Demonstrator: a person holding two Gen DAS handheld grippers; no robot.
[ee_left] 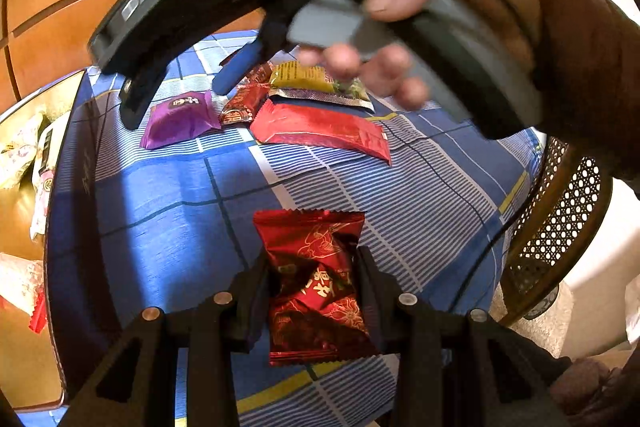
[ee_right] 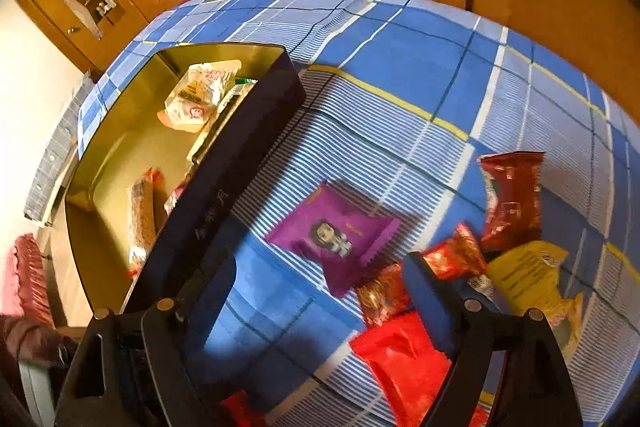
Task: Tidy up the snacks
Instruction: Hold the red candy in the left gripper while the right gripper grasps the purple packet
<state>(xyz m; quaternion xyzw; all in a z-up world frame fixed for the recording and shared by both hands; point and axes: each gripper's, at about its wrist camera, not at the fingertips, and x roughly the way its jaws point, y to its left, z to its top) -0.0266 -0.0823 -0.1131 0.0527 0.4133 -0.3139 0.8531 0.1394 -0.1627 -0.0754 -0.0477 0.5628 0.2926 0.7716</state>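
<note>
My left gripper (ee_left: 314,281) is shut on a dark red snack packet (ee_left: 316,283) and holds it above the blue checked cloth. Beyond it lie a purple packet (ee_left: 180,121), a small red-gold candy (ee_left: 242,105), a long red packet (ee_left: 324,131) and a yellow-green packet (ee_left: 316,83). My right gripper (ee_right: 320,271) is open and empty, hovering over that pile; it also shows from the left wrist view (ee_left: 176,95). Under it I see the purple packet (ee_right: 336,235), red-gold candies (ee_right: 456,257), a bright red packet (ee_right: 404,359), a dark red packet (ee_right: 512,199) and a yellow packet (ee_right: 528,279).
A dark box with a gold inside (ee_right: 256,131) stands left of the pile and holds several pale snack packets (ee_right: 196,99). It shows at the left edge of the left wrist view (ee_left: 68,187). A wicker chair (ee_left: 560,219) stands by the table's right edge. Wooden cabinets rise behind.
</note>
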